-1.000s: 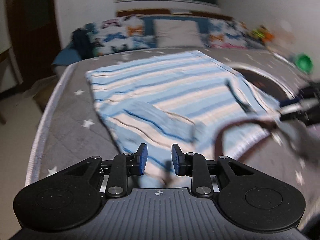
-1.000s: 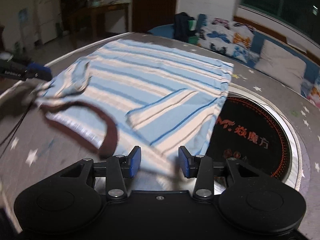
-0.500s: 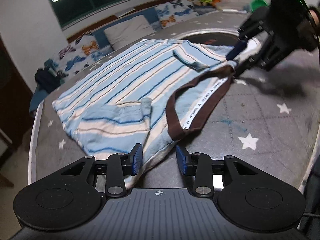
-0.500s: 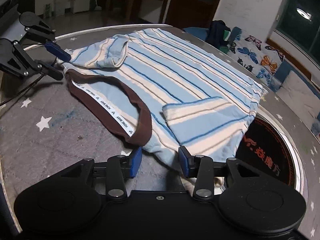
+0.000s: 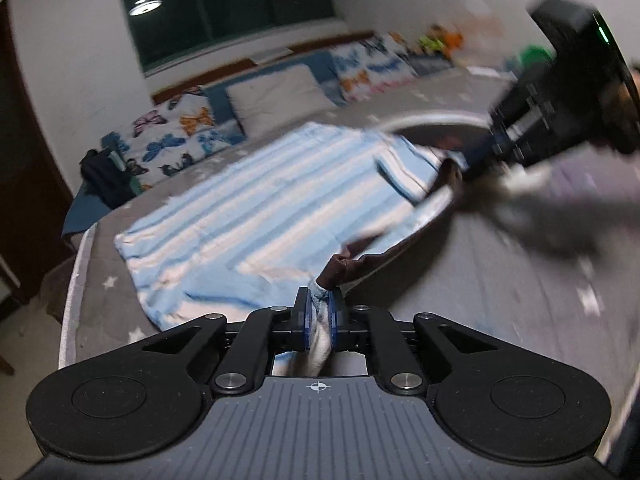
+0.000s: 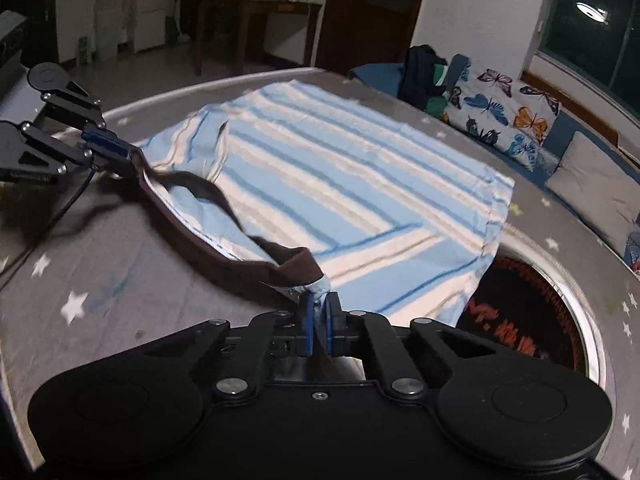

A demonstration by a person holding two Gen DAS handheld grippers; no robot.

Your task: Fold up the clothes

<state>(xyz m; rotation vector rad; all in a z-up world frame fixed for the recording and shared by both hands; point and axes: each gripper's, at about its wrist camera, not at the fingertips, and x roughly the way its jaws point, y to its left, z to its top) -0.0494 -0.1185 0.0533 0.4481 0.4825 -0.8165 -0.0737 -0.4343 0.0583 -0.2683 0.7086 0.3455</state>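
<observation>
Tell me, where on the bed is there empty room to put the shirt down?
Bare grey star-print cover lies on the near side of the brown collar, and a strip runs between the striped shirt and the pillows. It is crowded by the round black disc.

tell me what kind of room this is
Most likely a bedroom at night. A striped shirt lies on a star-print mattress, butterfly-print pillows line the far wall, and the window above them is dark.
</observation>
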